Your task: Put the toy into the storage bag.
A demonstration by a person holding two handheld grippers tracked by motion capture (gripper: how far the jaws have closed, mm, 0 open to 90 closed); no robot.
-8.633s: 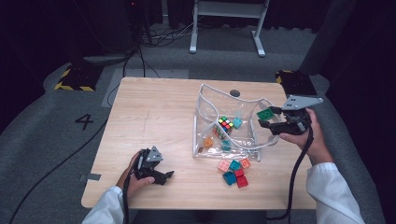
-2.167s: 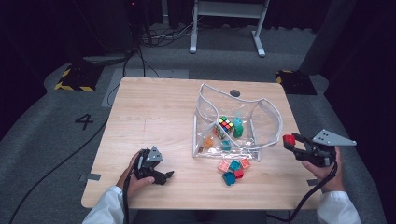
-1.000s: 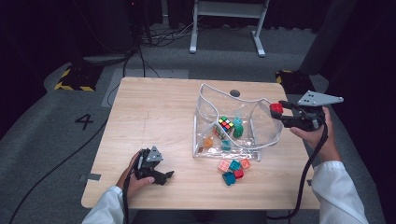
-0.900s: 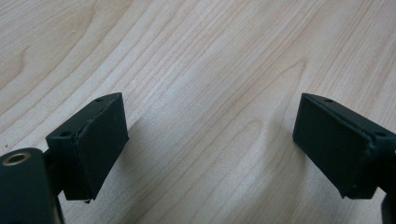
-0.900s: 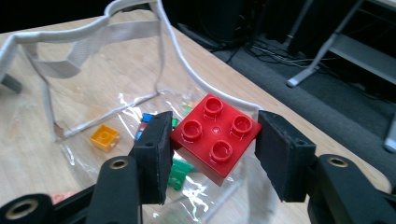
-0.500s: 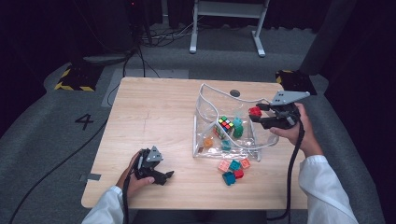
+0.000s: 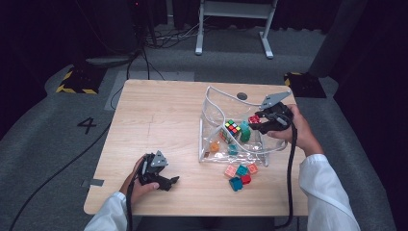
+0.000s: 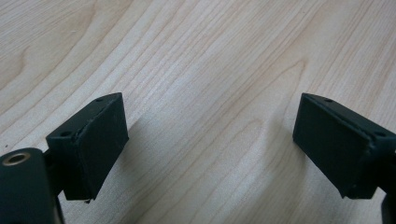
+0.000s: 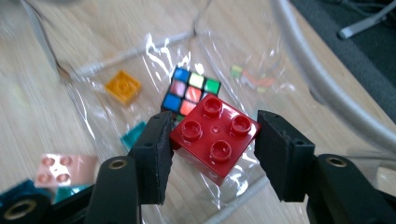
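Red brick (image 9: 215, 135) now over bag rim (image 7: 216, 94)

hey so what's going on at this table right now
A person is loading toy blocks into a clear plastic bag. The right gripper holds a red block over the bag's opening, above a colour-tiled puzzle cube and an orange block inside. More blocks wait beside the bag. The left gripper sits open over bare table.
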